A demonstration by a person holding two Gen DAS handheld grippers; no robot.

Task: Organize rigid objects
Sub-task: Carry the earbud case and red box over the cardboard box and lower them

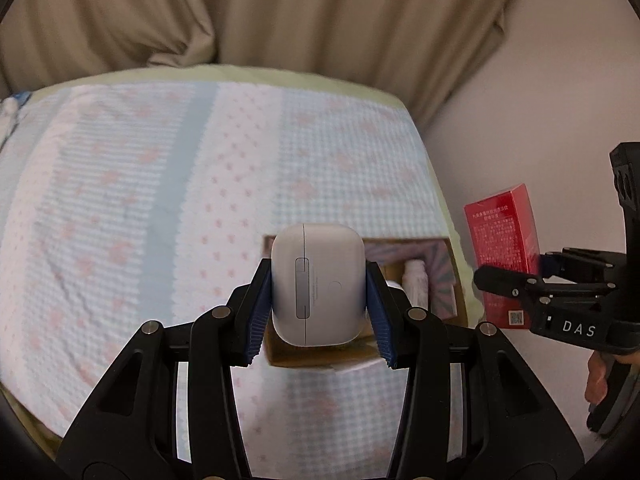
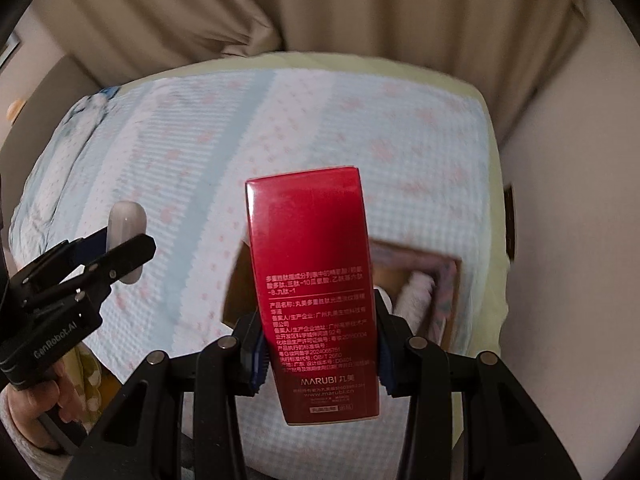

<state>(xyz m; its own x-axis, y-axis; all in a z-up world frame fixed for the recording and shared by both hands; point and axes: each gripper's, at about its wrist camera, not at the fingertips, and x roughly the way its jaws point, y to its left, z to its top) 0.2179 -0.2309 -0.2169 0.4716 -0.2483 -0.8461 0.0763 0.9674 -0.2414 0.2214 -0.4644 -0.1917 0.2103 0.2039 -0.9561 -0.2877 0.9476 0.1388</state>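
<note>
Above the bed, I hold the left hand-held gripper clamped on a white case, its blue pads pressing both sides. My right hand-held gripper is clamped on a red box, upright, held near its lower end. Both items hang over an open carton near the bed's right edge; a white bottle lies inside it.

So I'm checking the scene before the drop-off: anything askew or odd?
Nothing stands out. The left tool squarely grips the white case, the right tool the red box, above the open carton.
</note>
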